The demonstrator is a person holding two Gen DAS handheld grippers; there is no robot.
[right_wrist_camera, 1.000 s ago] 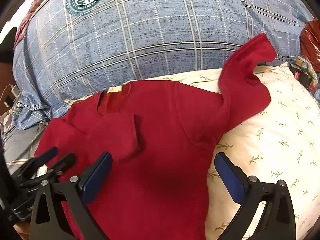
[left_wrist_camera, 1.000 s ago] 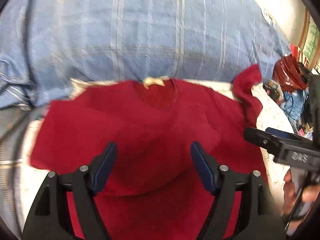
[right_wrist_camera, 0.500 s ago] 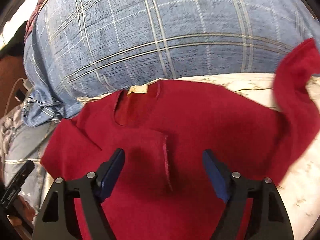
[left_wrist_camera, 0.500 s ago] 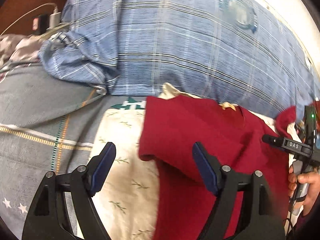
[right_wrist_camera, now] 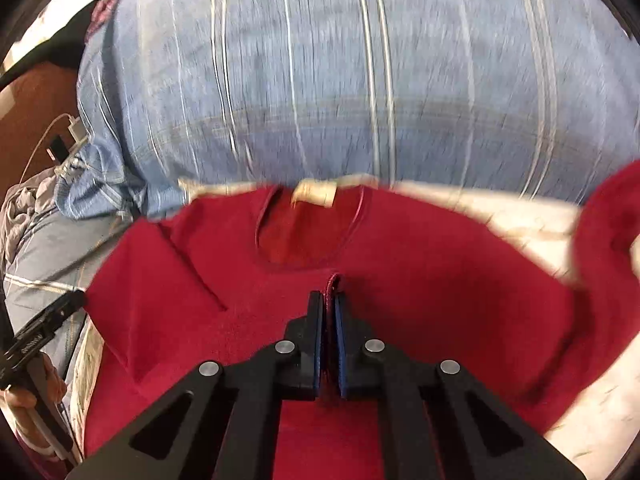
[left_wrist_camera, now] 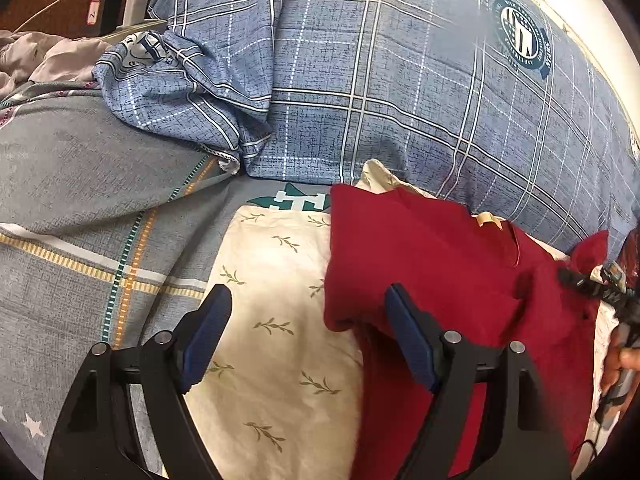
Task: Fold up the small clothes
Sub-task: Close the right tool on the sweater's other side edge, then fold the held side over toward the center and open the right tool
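Right hand-held gripper (right_wrist_camera: 329,312) has just closed, pinching the folded-in sleeve hem of the red T-shirt (right_wrist_camera: 420,300) to drag the fold; left hand-held gripper (left_wrist_camera: 306,332) wide, straddling the shirt's edge, nothing held.

Both the left gripper (left_wrist_camera: 308,332) and the right gripper (right_wrist_camera: 328,340) are built of black angular arms, fitted with dark blue pads (left_wrist_camera: 412,344) and fastened by round silver screws (right_wrist_camera: 285,346).

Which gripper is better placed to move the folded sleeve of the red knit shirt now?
Right: the right gripper is shut on the sleeve hem; the left gripper is open.
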